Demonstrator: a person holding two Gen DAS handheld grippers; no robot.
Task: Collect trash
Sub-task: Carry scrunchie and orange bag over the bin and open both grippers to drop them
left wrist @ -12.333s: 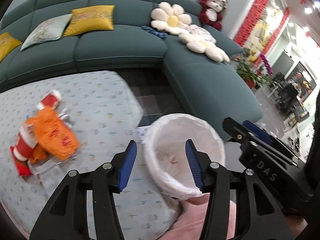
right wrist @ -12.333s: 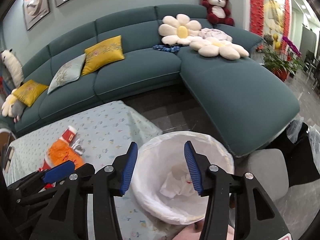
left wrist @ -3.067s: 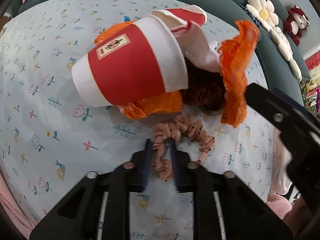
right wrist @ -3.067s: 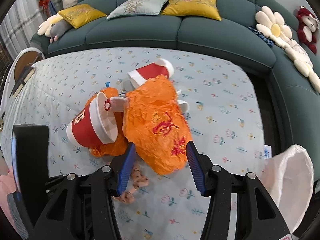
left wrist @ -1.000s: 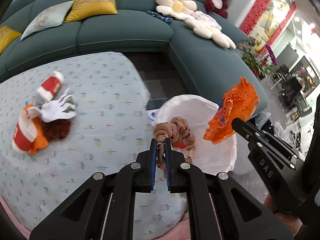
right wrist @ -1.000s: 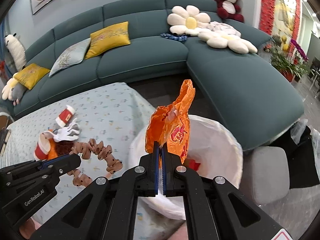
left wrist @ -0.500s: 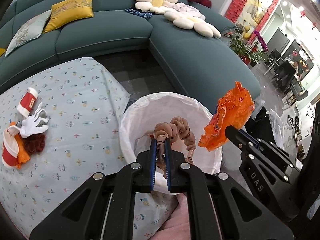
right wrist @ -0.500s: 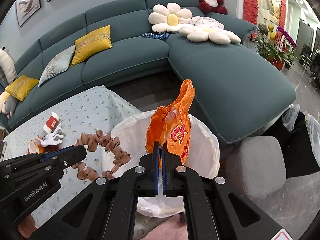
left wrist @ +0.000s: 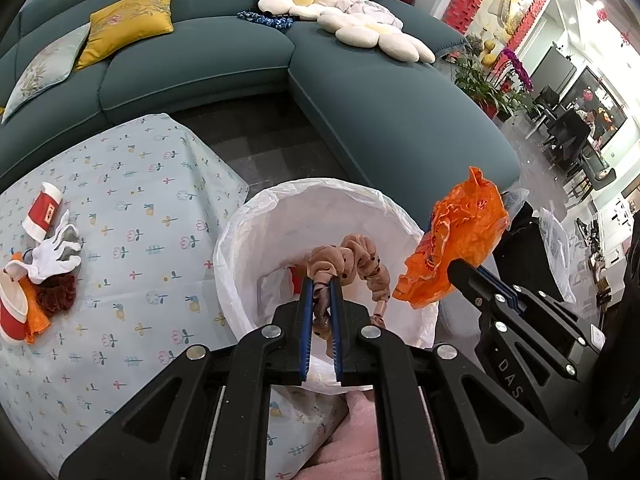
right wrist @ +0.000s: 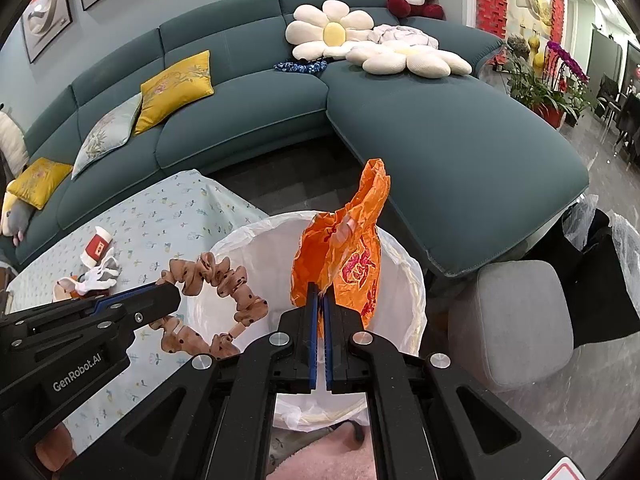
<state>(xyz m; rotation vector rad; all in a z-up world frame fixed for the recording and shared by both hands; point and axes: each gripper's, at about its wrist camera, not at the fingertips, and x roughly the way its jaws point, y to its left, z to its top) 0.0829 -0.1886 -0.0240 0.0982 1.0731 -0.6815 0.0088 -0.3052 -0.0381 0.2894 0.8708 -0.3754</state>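
A bin lined with a white bag (left wrist: 256, 240) (right wrist: 400, 320) stands by the corner of the patterned table. My left gripper (left wrist: 320, 284) is shut on a tan dotted scrunchie band (left wrist: 360, 260) (right wrist: 224, 284), which hangs over the bin's mouth. My right gripper (right wrist: 319, 290) is shut on a crumpled orange plastic bag (right wrist: 344, 264) (left wrist: 456, 240), held up over the bin's right side. On the table's far left lie a red paper cup (left wrist: 42, 212) (right wrist: 96, 248), a white glove (left wrist: 52, 256), a dark red scrunchie (left wrist: 56, 294) and another red cup (left wrist: 12, 312) with orange scraps.
The table wears a light blue patterned cloth (left wrist: 140, 200). A teal corner sofa (right wrist: 440, 120) with cushions wraps behind the table and the bin. A grey stool (right wrist: 512, 320) stands right of the bin. Pink fabric (left wrist: 352, 440) shows below the grippers.
Both grippers have carried their loads rightward from the table's edge, so the scrunchie band and the orange bag now hang squarely over the bin. Neither grip has changed.
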